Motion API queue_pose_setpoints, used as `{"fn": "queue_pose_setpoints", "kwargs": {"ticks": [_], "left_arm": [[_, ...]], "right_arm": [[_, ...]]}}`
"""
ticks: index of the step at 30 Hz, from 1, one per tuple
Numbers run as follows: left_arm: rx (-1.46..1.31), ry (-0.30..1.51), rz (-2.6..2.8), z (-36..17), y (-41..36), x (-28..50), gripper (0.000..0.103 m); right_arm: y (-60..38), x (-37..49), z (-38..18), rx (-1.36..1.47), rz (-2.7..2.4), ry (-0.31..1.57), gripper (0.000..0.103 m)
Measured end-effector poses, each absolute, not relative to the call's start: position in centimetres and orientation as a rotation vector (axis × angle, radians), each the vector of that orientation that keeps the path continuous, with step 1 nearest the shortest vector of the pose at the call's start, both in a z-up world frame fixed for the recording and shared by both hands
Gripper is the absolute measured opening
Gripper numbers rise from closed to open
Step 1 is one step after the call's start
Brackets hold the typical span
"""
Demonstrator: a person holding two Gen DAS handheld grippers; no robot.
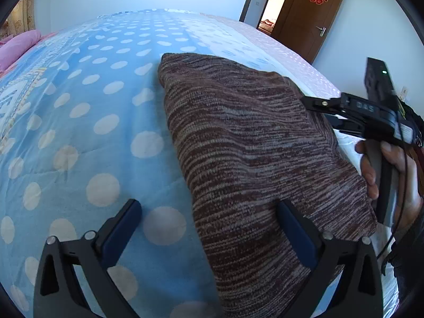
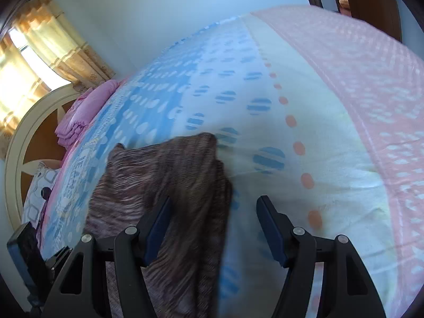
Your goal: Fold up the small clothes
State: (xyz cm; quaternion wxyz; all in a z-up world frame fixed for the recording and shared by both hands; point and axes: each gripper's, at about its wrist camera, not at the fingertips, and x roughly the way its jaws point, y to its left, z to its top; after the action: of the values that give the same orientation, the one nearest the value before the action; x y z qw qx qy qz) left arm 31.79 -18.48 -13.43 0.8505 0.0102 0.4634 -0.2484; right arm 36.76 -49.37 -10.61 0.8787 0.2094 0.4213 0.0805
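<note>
A bed (image 1: 79, 137) fills both views, covered in a blue spread with white polka dots that turns to white with striped blue dots and then a pink band on the far side; beyond it stand pale walls, one open brown door (image 1: 312, 18) bearing a red paper cutting, and a sunlit curtain (image 2: 29, 61) by a round headboard (image 2: 18, 159). One garment shows: a brown-and-grey knit piece (image 1: 251, 153), lying folded on the spread. One stack of pink bedding (image 2: 82, 111) sits at the head of the bed, with one patterned pillow (image 2: 39, 190) beside it. The left claw (image 1: 209, 235) stands wide apart, its near edge of the knit lying between the fingers, the right finger over the fabric; the right claw (image 2: 213, 225) is likewise apart, the knit's right edge just ahead of its left finger. The right-wrist view is motion-blurred; the knit's near end is cut off by the frame in both views.
</note>
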Motion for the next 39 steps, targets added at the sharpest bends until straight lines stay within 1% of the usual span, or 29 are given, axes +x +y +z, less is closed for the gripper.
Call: {"fn": "queue_pose_setpoints", "kwargs": {"ticks": [4,8,13,16,17,18,26,29,34,36,37,38,39], "left_arm": [[0.027,0.966,-0.524,-13.6,-18.5,31.9,0.103],[0.032,0.957,-0.525,-13.7,-18.7,32.1,0.103],[0.031,0.953,-0.525,-13.7,-18.8,32.0,0.103],[0.035,0.95,-0.522,-13.6,-18.9,32.0,0.103],[0.036,0.95,-0.523,-13.7,-19.0,32.0,0.103],[0.036,0.95,-0.524,-13.7,-19.0,32.0,0.103],[0.032,0.95,-0.54,-13.7,-18.9,32.1,0.103],[0.034,0.948,-0.55,-13.6,-19.0,32.0,0.099],[0.037,0.954,-0.549,-13.5,-19.2,31.8,0.097],[0.037,0.958,-0.554,-13.4,-19.3,31.8,0.093],[0.039,0.96,-0.564,-13.2,-19.4,31.7,0.087],[0.041,0.961,-0.575,-13.1,-19.5,31.6,0.076],[0.039,0.969,-0.602,-12.8,-19.7,31.5,0.067]], "right_arm": [[-49.8,37.5,-11.0,0.472,0.205,0.855,0.065],[-49.4,38.3,-11.4,0.48,0.26,0.863,0.054],[-49.4,38.8,-11.8,0.511,0.286,0.853,0.051],[-50.0,38.7,-12.2,0.562,0.308,0.854,0.043],[-50.0,38.7,-12.3,0.582,0.328,0.858,0.036],[-50.0,38.6,-12.5,0.589,0.339,0.862,0.034],[-48.9,38.6,-12.2,0.523,0.303,0.863,0.032],[-49.1,38.6,-12.4,0.535,0.309,0.866,0.029],[-48.8,39.0,-12.5,0.513,0.287,0.874,0.029],[-48.5,38.9,-12.4,0.499,0.272,0.87,0.028],[-48.2,38.7,-12.1,0.472,0.257,0.865,0.027],[-47.5,38.4,-11.7,0.435,0.239,0.858,0.022],[-47.0,38.2,-11.3,0.402,0.224,0.854,0.02]]}}
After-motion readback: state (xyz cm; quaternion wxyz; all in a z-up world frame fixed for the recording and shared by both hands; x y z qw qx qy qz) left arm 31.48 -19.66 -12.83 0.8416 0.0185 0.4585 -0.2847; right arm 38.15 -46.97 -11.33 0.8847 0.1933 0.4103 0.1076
